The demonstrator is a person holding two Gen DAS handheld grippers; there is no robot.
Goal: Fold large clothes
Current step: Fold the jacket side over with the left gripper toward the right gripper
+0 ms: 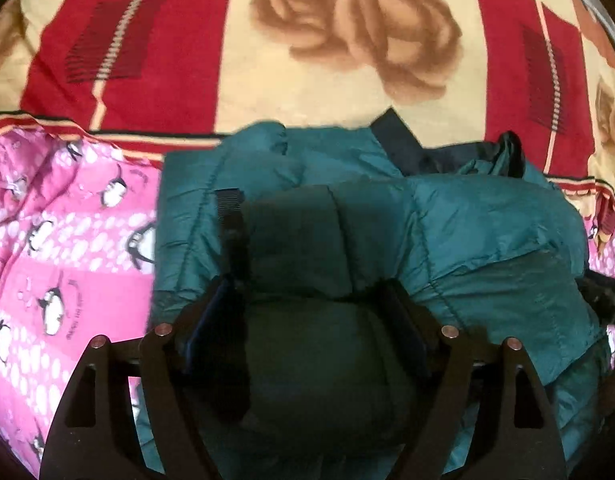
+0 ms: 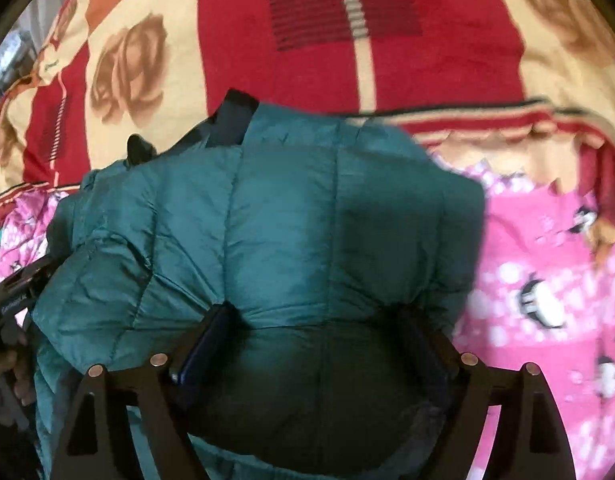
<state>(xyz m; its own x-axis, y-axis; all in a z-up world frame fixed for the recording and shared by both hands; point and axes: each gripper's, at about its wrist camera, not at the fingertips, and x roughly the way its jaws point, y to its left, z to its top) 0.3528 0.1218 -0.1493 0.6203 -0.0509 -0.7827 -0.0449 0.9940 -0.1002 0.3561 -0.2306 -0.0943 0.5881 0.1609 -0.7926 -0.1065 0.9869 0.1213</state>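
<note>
While our left tool (image 1: 311, 300) and right tool (image 2: 315, 320) stood spread over the teal puffer jacket (image 2: 267, 220), neither pinched it. We judged that this kept the puffy fold flat on the pink penguin blanket (image 1: 67, 240).

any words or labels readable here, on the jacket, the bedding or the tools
Pink penguin sheet: small dark print beside a penguin, too blurred to read.
Other claw, at the right wrist view's left edge: pale lettering, too blurred to read.
Teal puffer jacket: no text visible.
Red and cream rose blanket: pattern only, no text.
</note>
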